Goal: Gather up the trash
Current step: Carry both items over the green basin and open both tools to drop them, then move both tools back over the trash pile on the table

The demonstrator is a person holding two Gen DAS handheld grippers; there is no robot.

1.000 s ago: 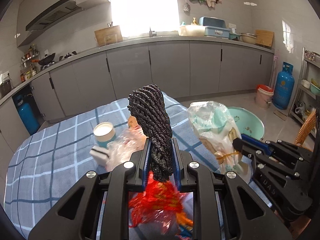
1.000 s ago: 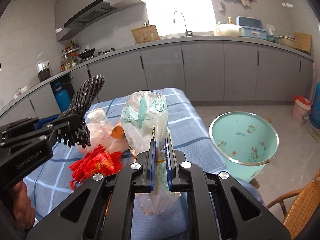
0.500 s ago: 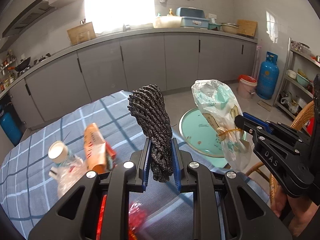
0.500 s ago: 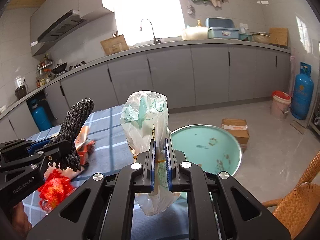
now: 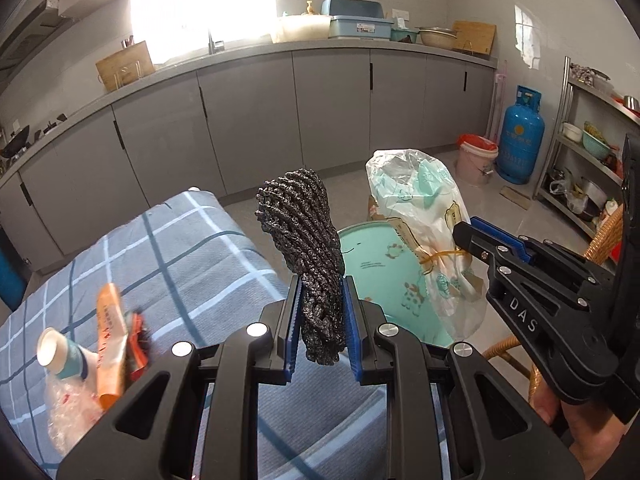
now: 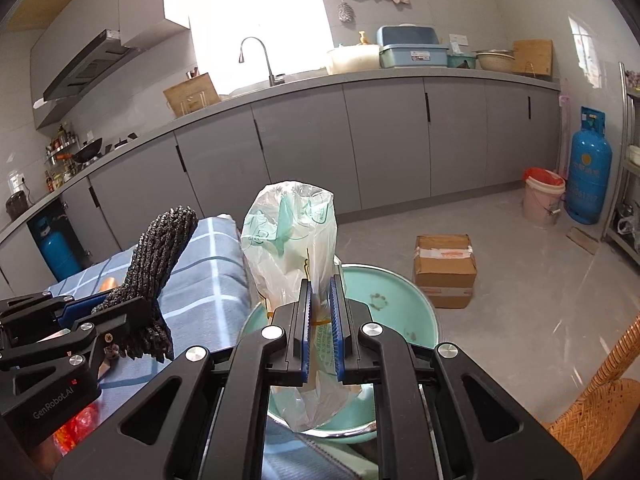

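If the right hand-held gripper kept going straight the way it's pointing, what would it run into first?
Probably the green bin. The right hand-held gripper, shut on a plastic bag, points down over its open mouth with nothing else seen between. Depth is unclear, so it may reach the far rim.

Bin (image 6: 400, 312) on the floor right of the table (image 6: 208, 280) — cardboard box (image 6: 444, 270) behind it.

Blue-grey check w/ white lines is seen on cloth (image 5: 208, 252). Mesh (image 5: 304, 240) is black, bin (image 6: 400, 304) mint w/ cartoon prints, bag (image 6: 288, 240) clear w/ green print, cylinder (image 6: 590, 176) blue.
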